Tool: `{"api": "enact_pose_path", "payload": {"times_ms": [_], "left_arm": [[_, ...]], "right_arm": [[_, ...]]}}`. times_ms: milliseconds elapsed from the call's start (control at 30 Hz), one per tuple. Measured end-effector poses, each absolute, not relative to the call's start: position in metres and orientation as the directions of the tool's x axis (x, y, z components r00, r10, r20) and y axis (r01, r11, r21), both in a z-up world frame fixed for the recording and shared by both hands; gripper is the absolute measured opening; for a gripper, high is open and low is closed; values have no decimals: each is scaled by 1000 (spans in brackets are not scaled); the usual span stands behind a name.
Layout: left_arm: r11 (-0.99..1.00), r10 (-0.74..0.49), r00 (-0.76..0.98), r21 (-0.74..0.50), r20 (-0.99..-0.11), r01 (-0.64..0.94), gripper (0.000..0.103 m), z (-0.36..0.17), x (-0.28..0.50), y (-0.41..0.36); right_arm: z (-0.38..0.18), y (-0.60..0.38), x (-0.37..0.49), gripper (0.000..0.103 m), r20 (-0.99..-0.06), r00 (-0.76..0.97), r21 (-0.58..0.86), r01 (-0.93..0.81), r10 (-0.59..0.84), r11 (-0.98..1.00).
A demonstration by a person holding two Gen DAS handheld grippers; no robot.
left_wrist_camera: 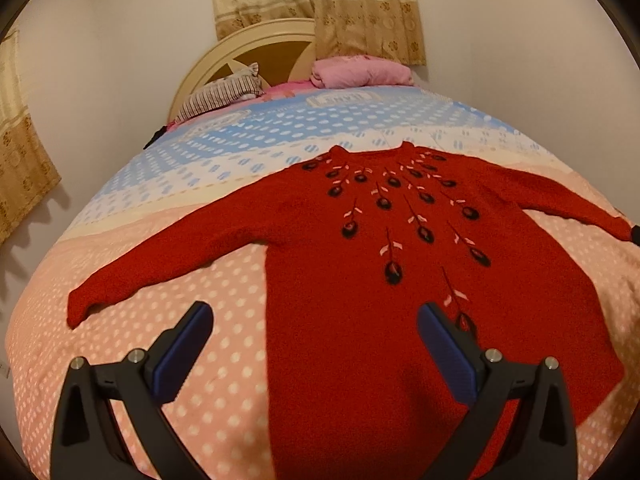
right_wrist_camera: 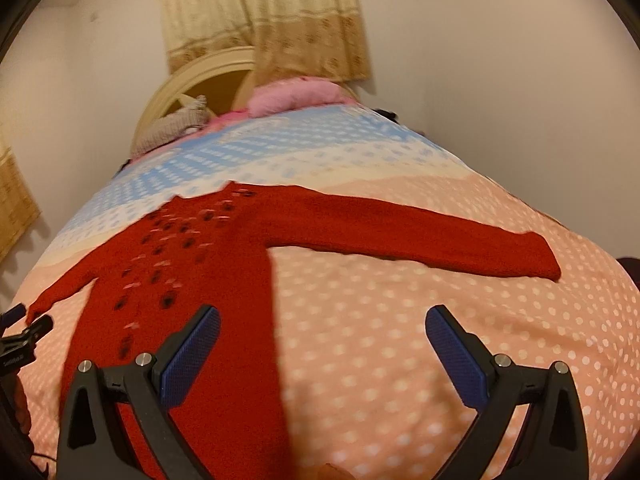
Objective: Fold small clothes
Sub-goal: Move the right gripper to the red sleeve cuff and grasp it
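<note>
A red knitted sweater (left_wrist_camera: 360, 280) with black and pink flower embroidery lies flat, face up, on the bed, both sleeves spread out. My left gripper (left_wrist_camera: 316, 320) is open and empty, held above the sweater's lower left body edge. In the right wrist view the sweater (right_wrist_camera: 224, 264) lies to the left, with its right sleeve (right_wrist_camera: 420, 232) stretched toward the right. My right gripper (right_wrist_camera: 322, 324) is open and empty above the bedcover below that sleeve. The left gripper (right_wrist_camera: 24, 336) shows at the far left edge by the other cuff.
The bedcover (left_wrist_camera: 200, 360) is pink with white dots, turning blue and white farther back. A striped pillow (left_wrist_camera: 220, 94) and a pink folded blanket (left_wrist_camera: 360, 72) lie by the headboard (left_wrist_camera: 248, 48). Curtains (left_wrist_camera: 320, 4) hang behind. Walls stand on both sides.
</note>
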State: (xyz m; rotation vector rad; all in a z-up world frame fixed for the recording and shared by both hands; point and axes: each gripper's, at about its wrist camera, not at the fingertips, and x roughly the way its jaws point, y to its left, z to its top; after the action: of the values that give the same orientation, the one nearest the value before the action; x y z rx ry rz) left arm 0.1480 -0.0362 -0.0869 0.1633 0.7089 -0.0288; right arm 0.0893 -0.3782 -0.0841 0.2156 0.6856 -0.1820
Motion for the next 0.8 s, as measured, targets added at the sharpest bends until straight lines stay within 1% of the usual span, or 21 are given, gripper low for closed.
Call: {"api": "enact_pose_path", "payload": {"times_ms": [367,533,633,667,767,800], "left_arm": [[979,62,737,183,-673,85,103,-109,204,-49],[977,81,722,198,-687,80,103,-118,229,-50],[980,88,710,190,-698,65,103,-123,240,-46],[981,91,706,185,-703,58,103,-124,243,-43],[983,98,700,179,-707,44,103,-128,250,-38],[983,100,699,177,-709,39,103,-128,251,-36]], "right_arm": [[-112,-515,111,102,-722,640,123,492,-262,862],[-128,-569,118,102,-771,578,157,580,-268,800],[-135,-591,126,98,-789,540,134,616,-292,776],[-138,-600,129,95,-797,532,142,626,-286,767],[-144,-620,136,91,-814,508,147,649,-281,747],[-146,-626,139,87,-818,502,148,656,-281,740]]}}
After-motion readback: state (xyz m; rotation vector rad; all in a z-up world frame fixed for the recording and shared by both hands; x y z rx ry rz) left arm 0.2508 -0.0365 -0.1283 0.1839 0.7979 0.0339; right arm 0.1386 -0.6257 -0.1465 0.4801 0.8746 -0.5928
